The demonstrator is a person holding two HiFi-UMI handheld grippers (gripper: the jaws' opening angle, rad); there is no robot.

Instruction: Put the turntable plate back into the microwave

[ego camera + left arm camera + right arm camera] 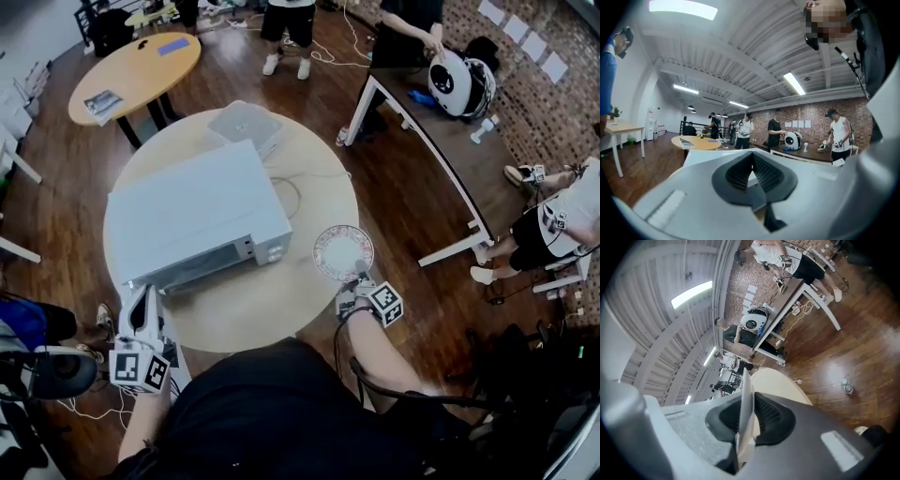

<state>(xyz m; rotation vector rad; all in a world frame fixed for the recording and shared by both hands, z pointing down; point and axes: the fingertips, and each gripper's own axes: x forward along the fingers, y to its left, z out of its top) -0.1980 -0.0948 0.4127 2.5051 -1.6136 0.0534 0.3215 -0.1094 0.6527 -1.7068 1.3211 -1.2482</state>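
Note:
A white microwave stands on the round pale table, its dark front towards me; whether its door is open I cannot tell. The turntable plate, a glass disc with a patterned rim, hangs above the table's right part, to the right of the microwave. My right gripper is shut on its near edge. In the right gripper view the plate shows edge-on between the pads. My left gripper hovers off the microwave's front left corner. In the left gripper view that gripper is shut and holds nothing.
A flat white box lies on the table behind the microwave, with a thin cable beside it. A wooden round table stands far left and a long desk to the right. Several people stand or sit around the room.

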